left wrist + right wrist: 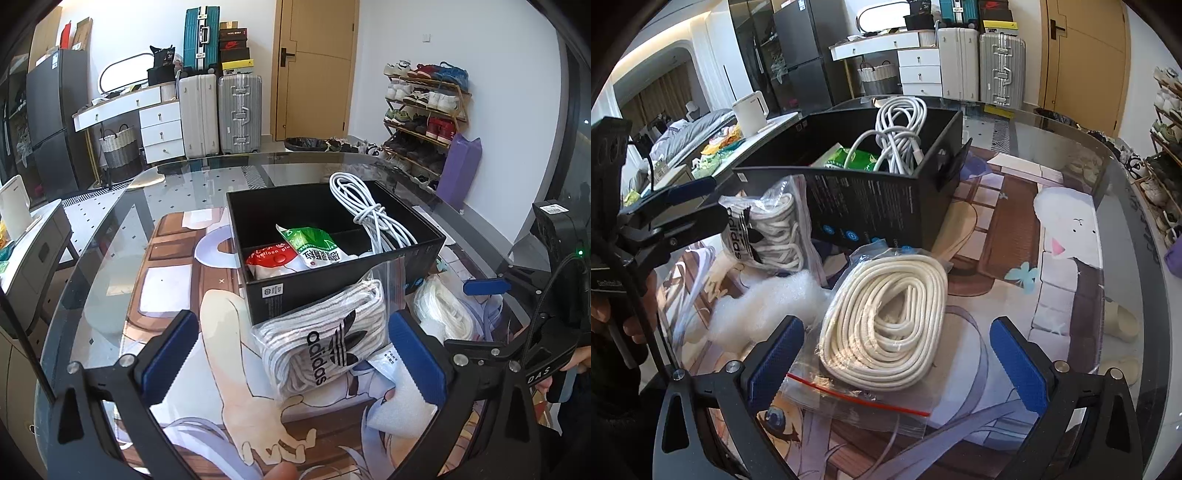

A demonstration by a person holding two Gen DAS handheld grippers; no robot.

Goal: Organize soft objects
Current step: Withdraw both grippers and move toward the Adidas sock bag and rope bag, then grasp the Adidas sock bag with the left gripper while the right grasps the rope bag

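While the left hand-held gripper (291,354) stands released, jaws wide to either side of the adidas bag (325,343), that bag leans on the black box (295,295) and covers its near wall. Inside, a red packet (271,260) is half hidden behind the rim, beside a green packet (317,245) and white cable (369,214). Rightward, the right hand-held gripper (897,360) is likewise released around the bagged rope coil (886,321); bare desk (1082,295) lies beyond.
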